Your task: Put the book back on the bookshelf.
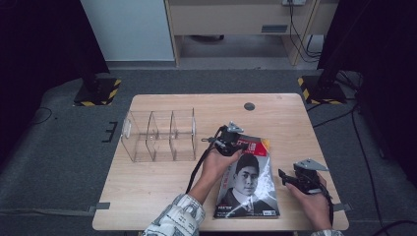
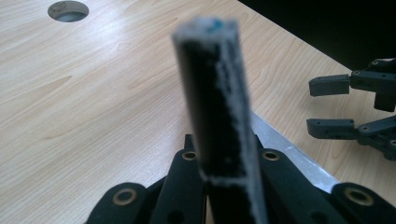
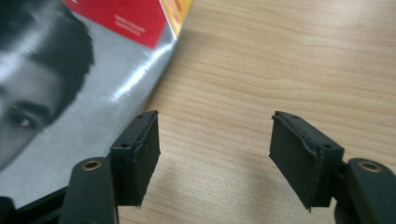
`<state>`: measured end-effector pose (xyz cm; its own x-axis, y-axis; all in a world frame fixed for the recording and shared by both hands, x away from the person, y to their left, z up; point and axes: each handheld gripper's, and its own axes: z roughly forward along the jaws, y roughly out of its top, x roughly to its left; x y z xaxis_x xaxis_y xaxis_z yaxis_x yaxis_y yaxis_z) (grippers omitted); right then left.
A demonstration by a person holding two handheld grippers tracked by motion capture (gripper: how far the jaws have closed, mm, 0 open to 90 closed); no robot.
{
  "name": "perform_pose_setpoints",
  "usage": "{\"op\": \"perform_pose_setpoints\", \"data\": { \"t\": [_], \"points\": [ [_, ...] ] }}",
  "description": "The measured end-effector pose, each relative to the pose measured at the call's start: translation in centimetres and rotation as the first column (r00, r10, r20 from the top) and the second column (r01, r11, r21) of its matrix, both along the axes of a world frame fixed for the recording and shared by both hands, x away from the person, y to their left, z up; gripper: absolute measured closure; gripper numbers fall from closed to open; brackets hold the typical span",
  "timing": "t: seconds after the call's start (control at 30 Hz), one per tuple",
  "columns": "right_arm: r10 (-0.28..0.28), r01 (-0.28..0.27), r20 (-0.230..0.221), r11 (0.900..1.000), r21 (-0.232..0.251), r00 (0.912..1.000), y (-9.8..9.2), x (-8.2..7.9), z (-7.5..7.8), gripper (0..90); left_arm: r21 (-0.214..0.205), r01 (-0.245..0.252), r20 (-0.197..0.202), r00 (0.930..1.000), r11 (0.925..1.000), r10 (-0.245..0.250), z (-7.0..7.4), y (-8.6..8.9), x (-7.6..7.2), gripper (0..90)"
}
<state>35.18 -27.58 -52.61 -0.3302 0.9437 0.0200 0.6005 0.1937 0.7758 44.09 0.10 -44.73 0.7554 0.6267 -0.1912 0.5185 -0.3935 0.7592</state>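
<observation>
Counts on the wooden table

There was one magazine [image 1: 248, 179], one clear divided organizer [image 1: 160, 135], and two grippers [image 1: 227, 140] [image 1: 290, 178].

The portrait-cover paper magazine [image 1: 248, 184] looks super glossy, lying on a smooth, matt pale wooden table [image 1: 162, 182]; the clear plastic divider rack [image 1: 160, 135] looks shiny.

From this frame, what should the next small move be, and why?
Probably lift the magazine's clamped edge a little higher. The left gripper is shut on its far left edge, seen edge-on between the jaws in the left gripper view, while most of it lies flat on the table. The right gripper waits open beside its right edge, and the clear divider rack stands empty.
</observation>
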Motion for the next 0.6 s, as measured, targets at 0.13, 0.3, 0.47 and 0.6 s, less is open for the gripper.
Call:
{"op": "perform_pose_setpoints", "data": {
  "t": [0.13,0.3,0.47,0.6],
  "points": [
    [-0.004,0.003,-0.032,0.9999,-0.01,0.9995,0.0,0.2,-0.5,29.4,-0.002,0.004,0.011,0.9999,1.0,-0.004,0.6,0.0,-0.1,86.2],
    [-0.004,0.003,-0.055,1.0,-0.006,0.9985,0.1,0.3,-0.8,28.0,-0.005,0.013,0.029,0.9995,0.9999,-0.013,1.5,-0.3,-0.2,86.3],
    [-0.001,0.0,-0.059,1.0,-0.01,0.9983,0.2,0.4,-1.0,26.9,-0.01,0.021,0.037,0.9991,0.9997,-0.02,2.2,-0.4,-0.3,86.3],
    [0.001,-0.002,-0.049,0.9998,-0.018,0.9988,0.4,0.3,-1.1,24.9,-0.014,0.023,0.042,0.9989,0.9996,-0.023,2.6,-0.5,-0.3,86.4]
  ]
}}
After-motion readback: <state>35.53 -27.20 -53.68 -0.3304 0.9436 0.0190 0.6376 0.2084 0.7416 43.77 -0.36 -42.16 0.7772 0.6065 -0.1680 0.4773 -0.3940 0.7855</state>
